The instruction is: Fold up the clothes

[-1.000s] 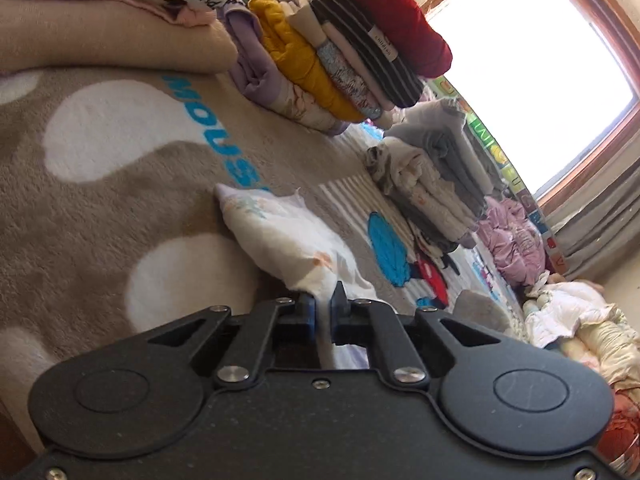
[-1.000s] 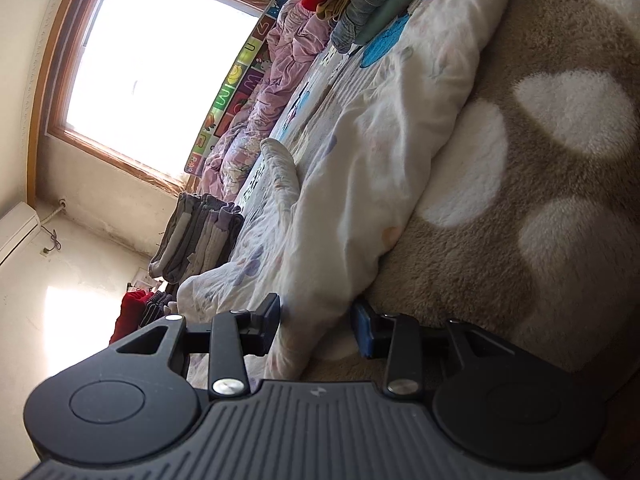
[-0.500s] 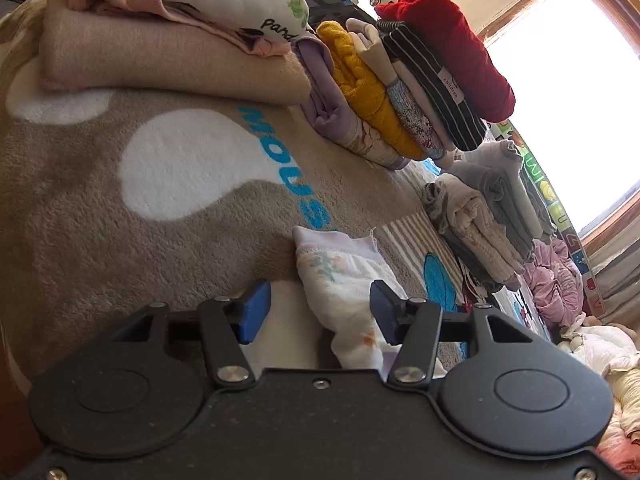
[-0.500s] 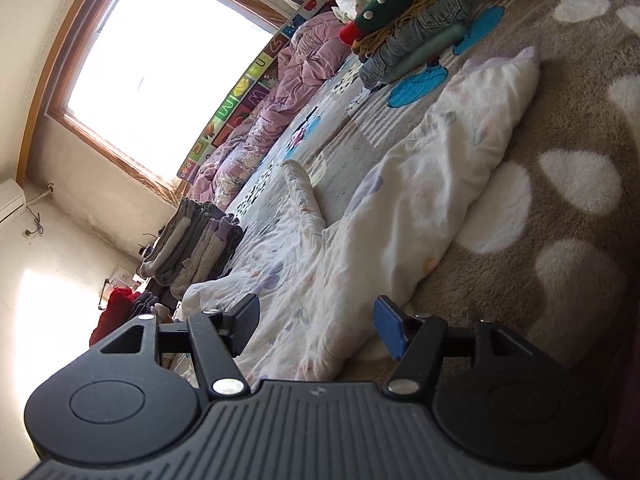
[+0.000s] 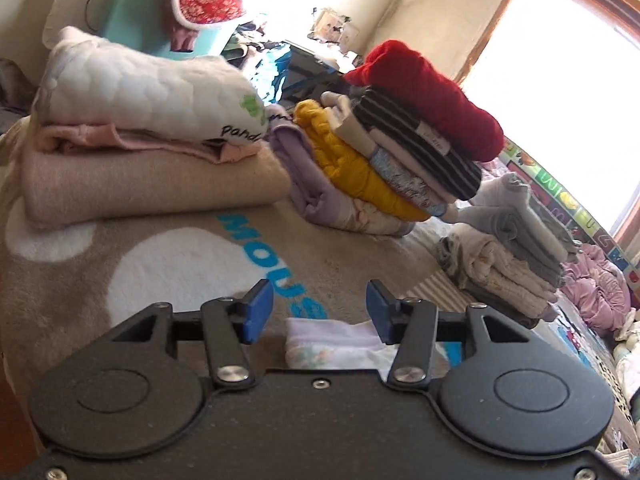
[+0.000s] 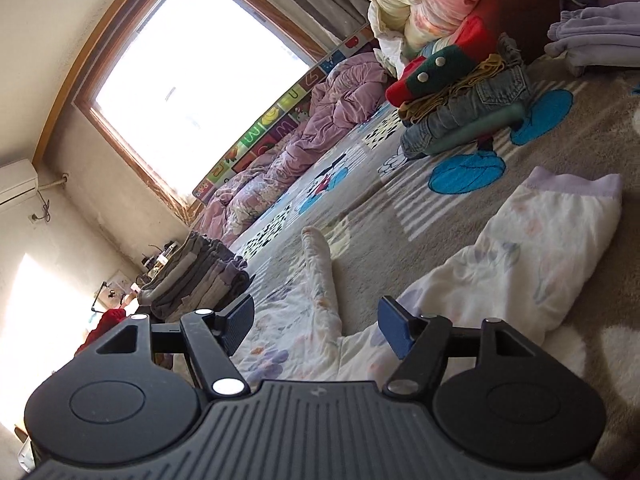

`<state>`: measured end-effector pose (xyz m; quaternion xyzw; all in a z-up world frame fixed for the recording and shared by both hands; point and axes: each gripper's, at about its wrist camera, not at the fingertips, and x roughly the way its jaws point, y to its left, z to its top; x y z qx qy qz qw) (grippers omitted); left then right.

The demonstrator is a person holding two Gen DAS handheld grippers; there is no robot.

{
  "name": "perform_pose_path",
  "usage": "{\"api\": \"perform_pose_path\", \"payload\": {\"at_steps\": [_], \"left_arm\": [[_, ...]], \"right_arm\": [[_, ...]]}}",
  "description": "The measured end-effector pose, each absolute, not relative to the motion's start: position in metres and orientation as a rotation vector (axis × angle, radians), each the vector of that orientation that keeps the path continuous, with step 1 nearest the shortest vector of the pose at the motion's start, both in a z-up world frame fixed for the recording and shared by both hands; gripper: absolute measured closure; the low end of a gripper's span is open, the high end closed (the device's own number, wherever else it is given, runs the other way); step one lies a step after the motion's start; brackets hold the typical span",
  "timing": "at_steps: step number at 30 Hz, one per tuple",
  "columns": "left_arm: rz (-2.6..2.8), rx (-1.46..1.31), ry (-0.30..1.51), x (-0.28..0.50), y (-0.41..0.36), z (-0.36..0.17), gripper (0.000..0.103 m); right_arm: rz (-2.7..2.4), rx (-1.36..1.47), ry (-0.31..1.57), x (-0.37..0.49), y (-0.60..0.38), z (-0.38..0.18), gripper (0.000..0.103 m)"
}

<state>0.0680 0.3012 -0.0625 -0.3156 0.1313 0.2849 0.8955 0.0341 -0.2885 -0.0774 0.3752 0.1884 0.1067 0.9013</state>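
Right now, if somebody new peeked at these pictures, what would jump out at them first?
Probably the bright red fuzzy sweater topping a leaning stack of folded clothes, with a mustard-yellow knit lower down, in the middle of the left view. In the right view, the white floral pyjama garment sprawls unfolded on the beige spotted blanket, just beyond the open right hand-held gripper. Behind it glares a big sunlit window.

Left tongs closing, nothing gripped, right tongs opening, empty
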Motion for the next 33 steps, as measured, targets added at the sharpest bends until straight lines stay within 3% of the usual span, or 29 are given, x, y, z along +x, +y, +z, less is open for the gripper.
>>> {"api": "perform_pose_path", "payload": {"at_steps": [4,7,10,16,19,21,22,25,31,33], "left_arm": [[0.414,-0.667,0.264,0.094,0.279,-0.052,0.044],[0.315,-0.645,0.283,0.122,0.255,-0.052,0.044],[0.236,-0.610,0.313,0.149,0.232,-0.054,0.044],[0.161,-0.650,0.379,0.172,0.208,-0.065,0.044],[0.148,-0.677,0.382,0.173,0.199,-0.064,0.044],[0.138,-0.685,0.381,0.172,0.193,-0.063,0.044],[0.134,-0.687,0.380,0.172,0.190,-0.062,0.044],[0.126,-0.687,0.375,0.168,0.183,-0.060,0.044],[0.119,-0.677,0.379,0.162,0.178,-0.060,0.044],[0.115,-0.673,0.382,0.161,0.176,-0.060,0.044]], "right_arm": [[0.163,0.787,0.404,0.063,-0.307,-0.087,0.033],[0.126,0.770,0.472,0.084,-0.309,-0.097,0.033],[-0.017,0.814,0.421,0.066,-0.334,-0.109,0.036],[-0.240,0.716,0.252,0.015,-0.361,-0.096,0.027],[-0.302,0.727,0.338,0.009,-0.366,-0.113,0.018],[-0.260,0.758,0.395,0.014,-0.370,-0.132,0.019],[-0.240,0.759,0.383,0.015,-0.372,-0.135,0.026],[-0.215,0.821,0.342,0.010,-0.388,-0.133,0.087],[-0.261,0.906,0.364,-0.003,-0.410,-0.141,0.083],[-0.219,0.938,0.335,-0.003,-0.406,-0.141,0.044]]}}
